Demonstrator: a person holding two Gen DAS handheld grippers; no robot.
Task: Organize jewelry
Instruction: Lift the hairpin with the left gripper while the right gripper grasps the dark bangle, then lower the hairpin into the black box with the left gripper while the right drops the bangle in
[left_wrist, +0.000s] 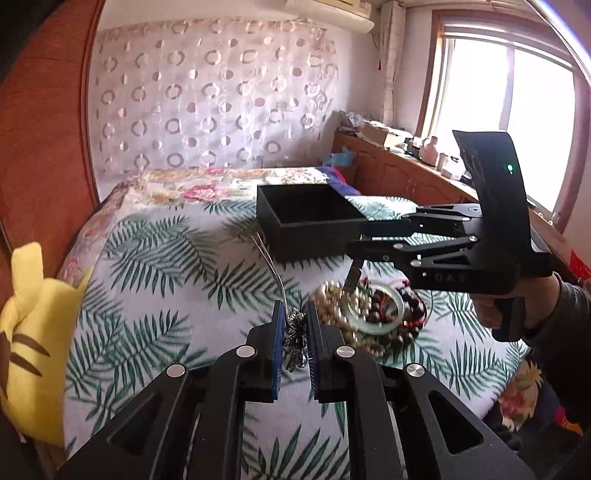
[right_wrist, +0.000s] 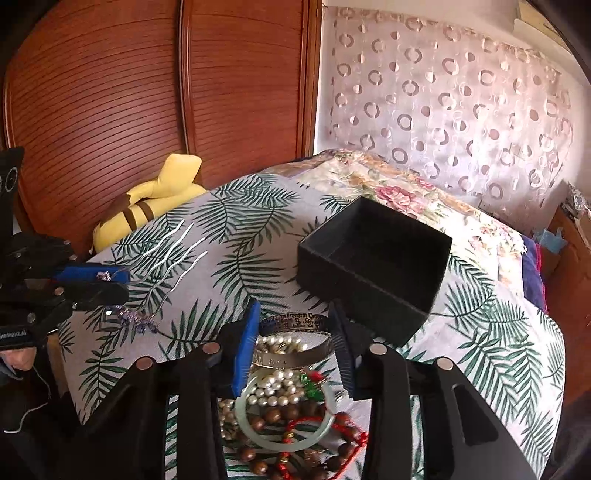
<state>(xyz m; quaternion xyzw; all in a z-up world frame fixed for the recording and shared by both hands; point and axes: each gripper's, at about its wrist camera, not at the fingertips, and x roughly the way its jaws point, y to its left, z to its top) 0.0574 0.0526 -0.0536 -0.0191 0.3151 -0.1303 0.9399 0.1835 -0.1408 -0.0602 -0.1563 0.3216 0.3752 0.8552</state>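
Observation:
My left gripper (left_wrist: 295, 325) is shut on a silver hair fork (left_wrist: 271, 267) by its dark beaded head (left_wrist: 295, 338); the wavy prongs point up and away, above the leaf-print bedspread. It shows in the right wrist view (right_wrist: 173, 251) at the left. A black open box (left_wrist: 308, 218) stands on the bed beyond; it also shows in the right wrist view (right_wrist: 373, 266). My right gripper (right_wrist: 293, 332) is open, its jaws on either side of an engraved metal bangle (right_wrist: 291, 349) atop a pile of pearls (right_wrist: 275, 387), a jade bangle (right_wrist: 280, 439) and wooden beads (right_wrist: 273, 417). The pile (left_wrist: 369, 310) lies right of my left gripper.
A yellow plush toy (left_wrist: 33, 332) lies at the bed's left edge by a wooden wardrobe (right_wrist: 147, 92). A floral quilt (left_wrist: 221, 184) covers the far bed. A wooden cabinet (left_wrist: 406, 173) with clutter runs under the window.

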